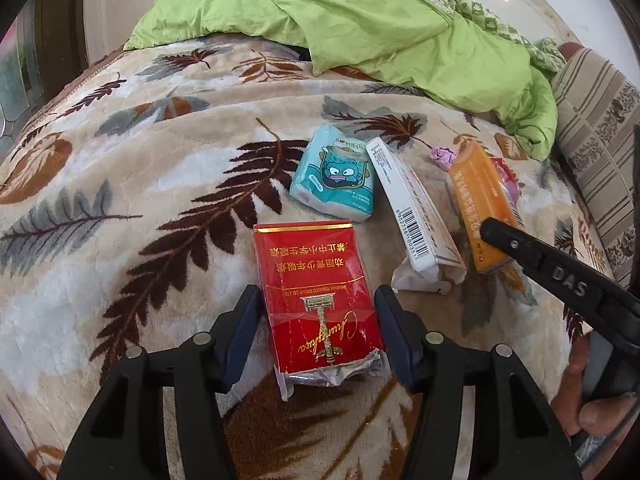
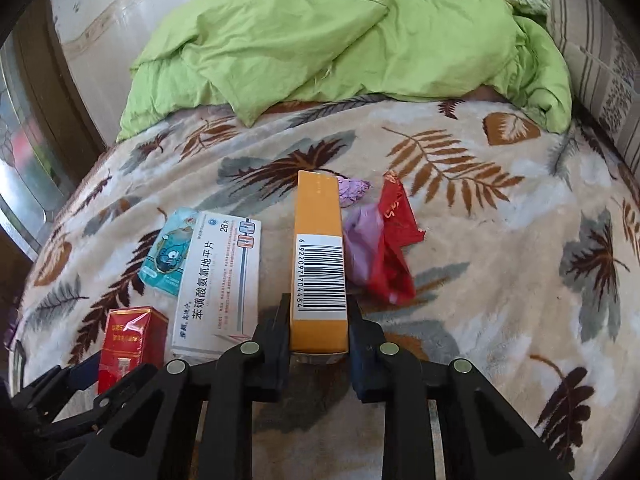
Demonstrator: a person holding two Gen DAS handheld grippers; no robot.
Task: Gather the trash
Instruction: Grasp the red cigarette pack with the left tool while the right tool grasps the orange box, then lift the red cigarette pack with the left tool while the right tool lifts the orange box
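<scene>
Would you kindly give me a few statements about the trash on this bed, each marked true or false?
1. The right claw is shut on the orange box. True.
2. The left claw straddles the teal tissue pack. False: it straddles the red cigarette pack; the tissue pack lies beyond it.
3. The white medicine box lies between the cigarette pack and the orange box. True.
4. The red wrapper lies on the green quilt. False: it lies on the leaf-print blanket; the quilt is bunched further back.
5. Every item has been collected. False: several still lie on the blanket.
</scene>
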